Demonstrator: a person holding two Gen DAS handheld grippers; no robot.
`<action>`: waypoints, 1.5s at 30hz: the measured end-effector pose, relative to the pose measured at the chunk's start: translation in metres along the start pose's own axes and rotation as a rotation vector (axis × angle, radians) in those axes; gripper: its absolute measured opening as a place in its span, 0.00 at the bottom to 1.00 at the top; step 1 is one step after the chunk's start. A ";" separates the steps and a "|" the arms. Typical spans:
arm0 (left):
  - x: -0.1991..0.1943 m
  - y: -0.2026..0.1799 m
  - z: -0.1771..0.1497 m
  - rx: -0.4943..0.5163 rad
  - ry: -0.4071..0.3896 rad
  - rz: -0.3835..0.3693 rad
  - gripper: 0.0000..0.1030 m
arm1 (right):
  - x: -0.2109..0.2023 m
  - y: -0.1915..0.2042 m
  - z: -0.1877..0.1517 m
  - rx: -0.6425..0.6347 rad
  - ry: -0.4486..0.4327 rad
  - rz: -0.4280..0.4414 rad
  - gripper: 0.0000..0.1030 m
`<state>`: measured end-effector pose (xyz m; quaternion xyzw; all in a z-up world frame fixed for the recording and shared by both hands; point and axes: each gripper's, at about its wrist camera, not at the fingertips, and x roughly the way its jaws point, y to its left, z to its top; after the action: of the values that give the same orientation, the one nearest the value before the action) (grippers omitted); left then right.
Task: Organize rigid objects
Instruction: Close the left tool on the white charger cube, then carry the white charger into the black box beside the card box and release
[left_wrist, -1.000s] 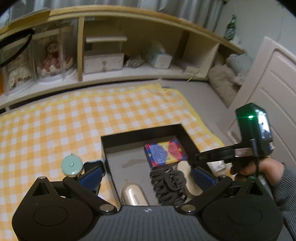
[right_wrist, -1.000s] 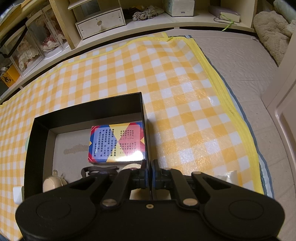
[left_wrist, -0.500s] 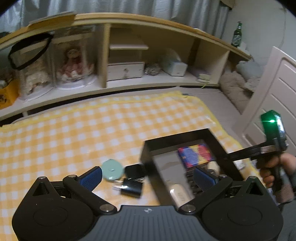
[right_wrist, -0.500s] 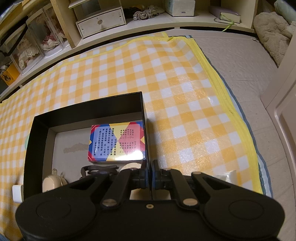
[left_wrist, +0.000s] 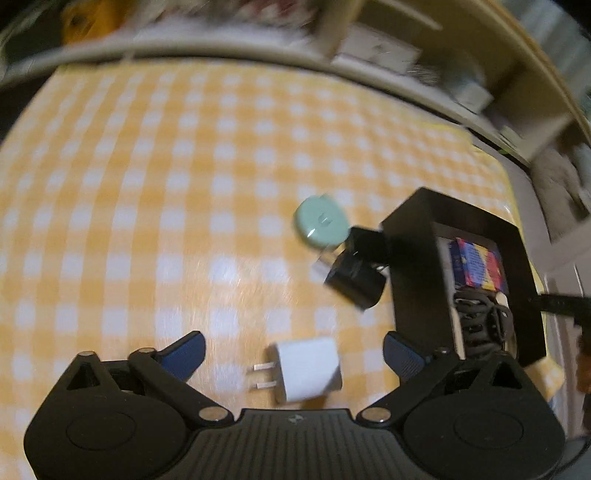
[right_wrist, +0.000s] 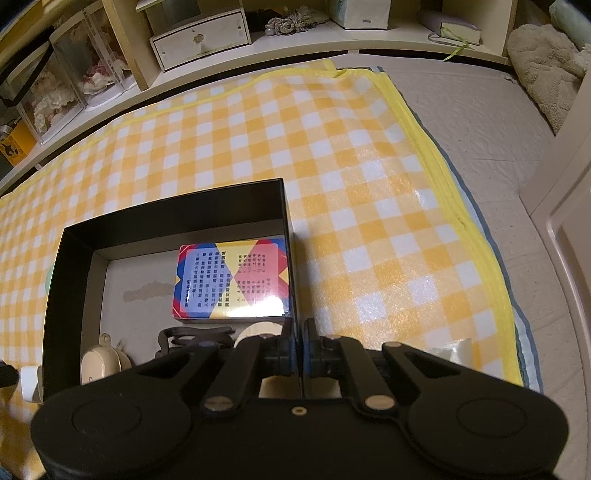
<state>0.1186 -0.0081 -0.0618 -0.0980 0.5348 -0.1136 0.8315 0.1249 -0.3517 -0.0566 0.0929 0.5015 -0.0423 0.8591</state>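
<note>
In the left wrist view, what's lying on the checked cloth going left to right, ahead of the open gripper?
White charger → mint round case → black charger → black box, with the colourful card pack inside it.

Spread over a pale quilted floor (right_wrist: 480, 122): a yellow-and-white checked mat (right_wrist: 332, 155), its yellow hem running down the right side. Resting directly on the mat: an open black box (right_wrist: 177, 210) near the right edge, a white plug adapter (left_wrist: 308, 368) with prongs pointing left, a black charger block (left_wrist: 354, 282) just beside the box's outer wall, and a mint-green round case (left_wrist: 320, 220) close by. Possibly touching the charger, that case, though blur hides the contact.
</note>
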 end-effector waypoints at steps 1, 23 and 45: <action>0.003 0.003 -0.002 -0.029 0.014 0.004 0.90 | 0.001 0.000 0.000 -0.001 0.000 -0.001 0.05; 0.019 -0.015 -0.022 -0.058 -0.001 0.086 0.58 | 0.002 -0.002 0.000 -0.004 0.003 -0.002 0.05; -0.010 -0.098 0.020 0.365 -0.207 -0.036 0.57 | 0.001 0.000 -0.002 -0.020 0.001 -0.001 0.05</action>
<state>0.1244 -0.0980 -0.0170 0.0335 0.4151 -0.2128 0.8839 0.1234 -0.3515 -0.0580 0.0839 0.5023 -0.0378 0.8598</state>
